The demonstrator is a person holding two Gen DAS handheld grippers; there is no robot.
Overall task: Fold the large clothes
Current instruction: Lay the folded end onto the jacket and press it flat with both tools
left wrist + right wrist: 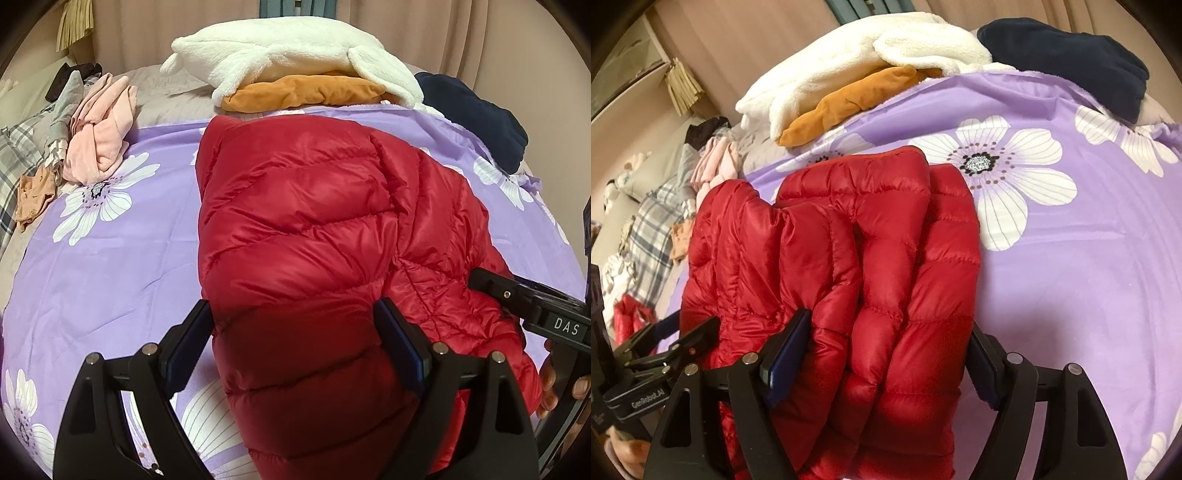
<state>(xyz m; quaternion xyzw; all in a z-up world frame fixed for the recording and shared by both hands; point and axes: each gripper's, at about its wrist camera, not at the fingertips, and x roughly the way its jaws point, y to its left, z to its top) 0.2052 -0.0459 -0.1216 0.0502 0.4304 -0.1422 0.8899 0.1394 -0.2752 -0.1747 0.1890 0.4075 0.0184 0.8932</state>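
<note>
A red puffer jacket lies folded lengthwise on a purple sheet with white flowers, spread over the bed; its far edge reaches toward the back pile, its near end lies between the fingers of both tools.

The left hand-held gripper has its jaws spread wide, one finger on either side of the jacket's near end; the left pad sits at the jacket's edge, the right pad presses against the padding; released, not pinching.

The right hand-held gripper also stands wide, straddling a bunched, quilted part of the jacket; the fabric bulges between the fingers, which flank it; whether they squeeze it I cannot tell, though the jaws are far apart.

In the left wrist view the right tool comes in from the right edge, its tip touching the jacket's sleeve side; in the right wrist view the left tool shows at the lower left, beside the jacket.

At the back of the bed a white fleece rests on an orange garment; a navy garment lies just right of them; a pink garment and grey and plaid clothes are heaped on the left, well apart from the jacket; beige curtains hang behind.
</note>
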